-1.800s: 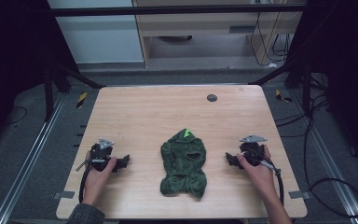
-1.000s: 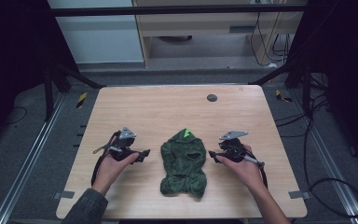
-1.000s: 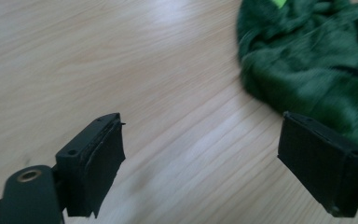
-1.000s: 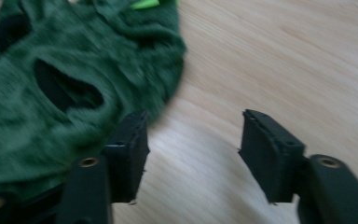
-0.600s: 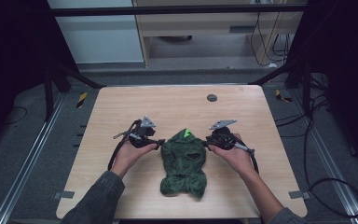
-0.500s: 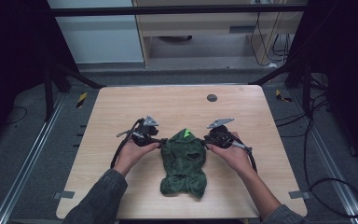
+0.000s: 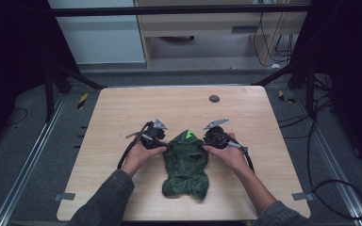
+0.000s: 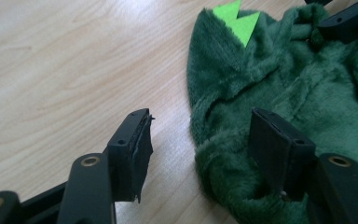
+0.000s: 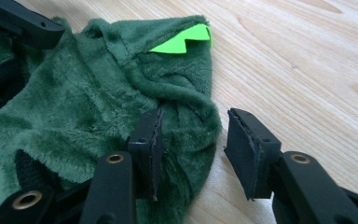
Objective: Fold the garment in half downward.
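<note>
A dark green plush garment with a bright green zigzag patch lies on the wooden table. My left gripper is at its left upper edge, open. In the left gripper view its gripper straddles the garment's edge, one jaw on bare wood, the other over the fabric. My right gripper is at the right upper edge, open. In the right gripper view its gripper straddles the fabric's edge, with the zigzag patch beyond.
A small dark round disc lies near the table's far edge. Cables trail from both grippers along the person's hands. Metal rails run along the floor on both sides of the table.
Both hands moved inward and forward from the table's sides to the garment's upper edges. The garment has not shifted.
</note>
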Motion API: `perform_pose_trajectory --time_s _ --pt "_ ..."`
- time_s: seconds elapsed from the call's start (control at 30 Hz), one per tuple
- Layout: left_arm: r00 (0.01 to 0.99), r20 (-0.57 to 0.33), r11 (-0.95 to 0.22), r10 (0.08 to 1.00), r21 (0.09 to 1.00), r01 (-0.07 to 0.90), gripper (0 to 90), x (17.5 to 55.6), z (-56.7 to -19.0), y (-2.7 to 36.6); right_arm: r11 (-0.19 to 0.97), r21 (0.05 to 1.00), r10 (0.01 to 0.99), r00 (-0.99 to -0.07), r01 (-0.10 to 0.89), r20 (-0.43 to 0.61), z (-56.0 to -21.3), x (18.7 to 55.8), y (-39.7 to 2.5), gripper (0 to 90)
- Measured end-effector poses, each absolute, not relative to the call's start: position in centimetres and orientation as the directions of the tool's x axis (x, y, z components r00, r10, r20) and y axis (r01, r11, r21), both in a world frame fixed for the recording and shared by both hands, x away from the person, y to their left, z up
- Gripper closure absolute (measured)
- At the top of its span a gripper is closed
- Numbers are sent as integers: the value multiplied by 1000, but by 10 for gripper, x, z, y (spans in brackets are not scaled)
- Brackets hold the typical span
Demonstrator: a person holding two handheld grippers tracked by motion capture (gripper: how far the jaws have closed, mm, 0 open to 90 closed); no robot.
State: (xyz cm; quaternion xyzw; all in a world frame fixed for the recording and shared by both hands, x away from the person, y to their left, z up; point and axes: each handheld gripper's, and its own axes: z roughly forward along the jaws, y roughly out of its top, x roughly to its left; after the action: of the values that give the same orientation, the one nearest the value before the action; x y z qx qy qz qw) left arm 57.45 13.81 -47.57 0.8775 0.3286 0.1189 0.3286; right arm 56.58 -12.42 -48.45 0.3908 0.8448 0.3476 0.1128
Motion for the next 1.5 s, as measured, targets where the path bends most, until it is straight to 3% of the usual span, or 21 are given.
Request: perform_pose_trajectory --time_s 0.27,0.47,0.97,1.5 --pt "750 -27 -566 661 639 521 413 575 -484 142 471 652 739 -670 594 76 -490 567 -121 551" --pt "758 -42 -570 650 632 524 482 575 -486 140 481 650 731 -679 588 73 -491 568 -118 591" --pt "770 -115 -563 627 617 550 805 574 -486 137 495 647 698 -709 579 100 -491 567 -115 837" --pt "769 -82 -563 634 633 532 826 579 -463 142 518 658 684 -727 546 65 -461 577 -116 847"
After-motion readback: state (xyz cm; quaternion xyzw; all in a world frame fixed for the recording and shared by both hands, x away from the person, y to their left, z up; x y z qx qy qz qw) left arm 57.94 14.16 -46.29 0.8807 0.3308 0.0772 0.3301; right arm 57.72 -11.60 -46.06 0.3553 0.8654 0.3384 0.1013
